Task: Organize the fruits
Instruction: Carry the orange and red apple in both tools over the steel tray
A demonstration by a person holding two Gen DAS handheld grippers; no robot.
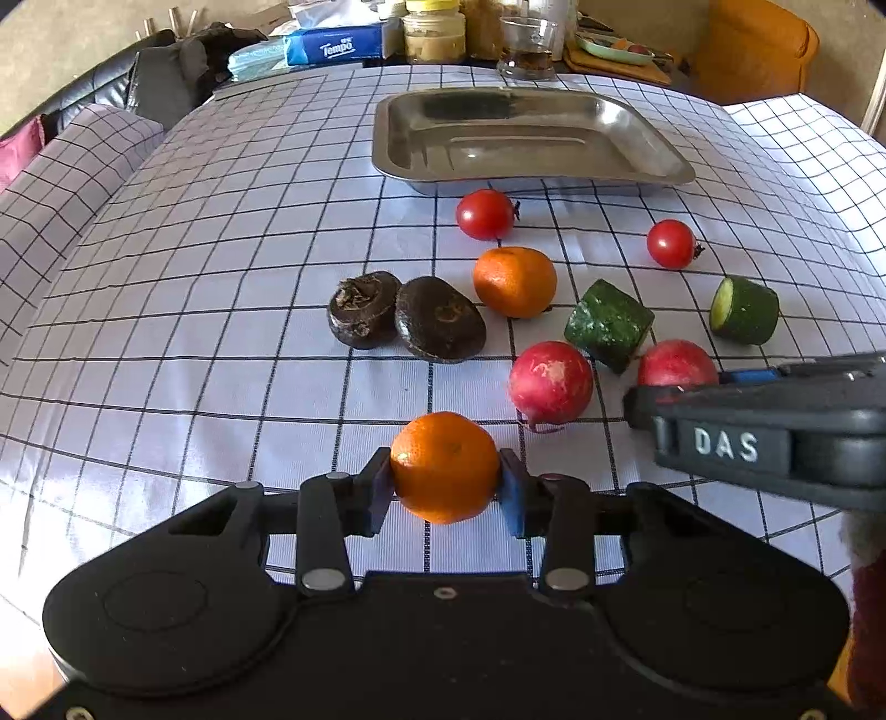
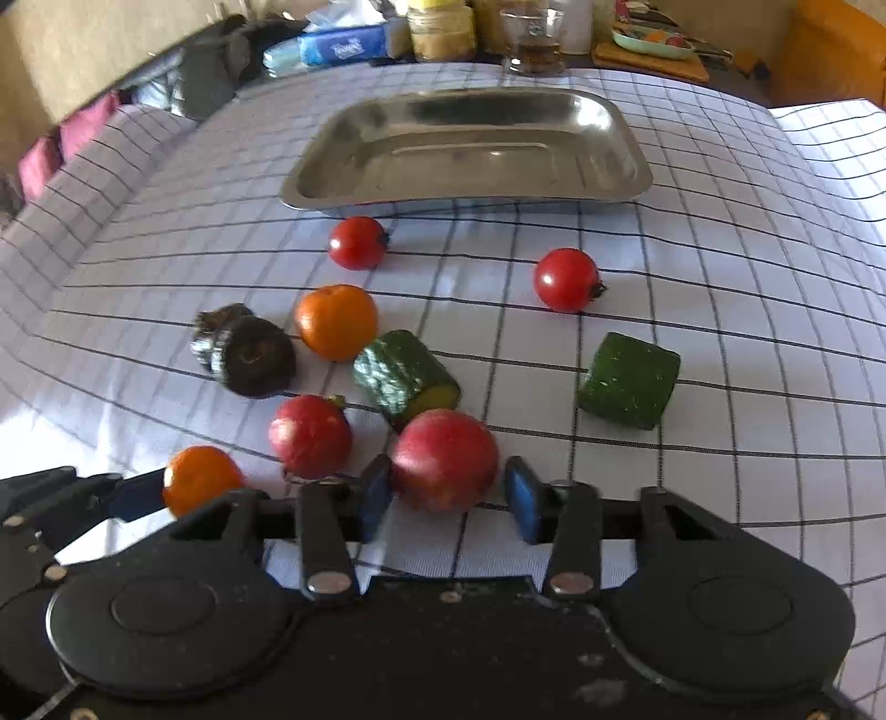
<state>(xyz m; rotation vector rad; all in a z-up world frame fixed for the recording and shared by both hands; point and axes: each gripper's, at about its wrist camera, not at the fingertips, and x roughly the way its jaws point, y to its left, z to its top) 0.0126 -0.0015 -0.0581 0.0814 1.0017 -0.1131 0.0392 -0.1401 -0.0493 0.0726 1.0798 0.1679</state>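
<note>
My left gripper (image 1: 446, 493) is shut on an orange mandarin (image 1: 444, 467), which also shows in the right wrist view (image 2: 200, 479). My right gripper (image 2: 449, 501) is open around a red radish (image 2: 444, 459); its left pad touches the radish and the right pad stands a little apart. A second radish (image 2: 310, 436), a second mandarin (image 2: 336, 321), two cherry tomatoes (image 2: 357, 242) (image 2: 566, 279), two cucumber pieces (image 2: 404, 376) (image 2: 628, 379) and two dark water chestnuts (image 1: 437, 318) lie on the checked cloth. The steel tray (image 2: 310, 191) stands empty behind them.
At the table's far edge stand a tissue box (image 1: 338, 47), jars (image 1: 434, 33), a glass cup (image 1: 526, 47) and a plate (image 1: 612, 47). A dark sofa (image 1: 160, 77) lies to the left. An orange chair (image 1: 756, 47) stands at the far right.
</note>
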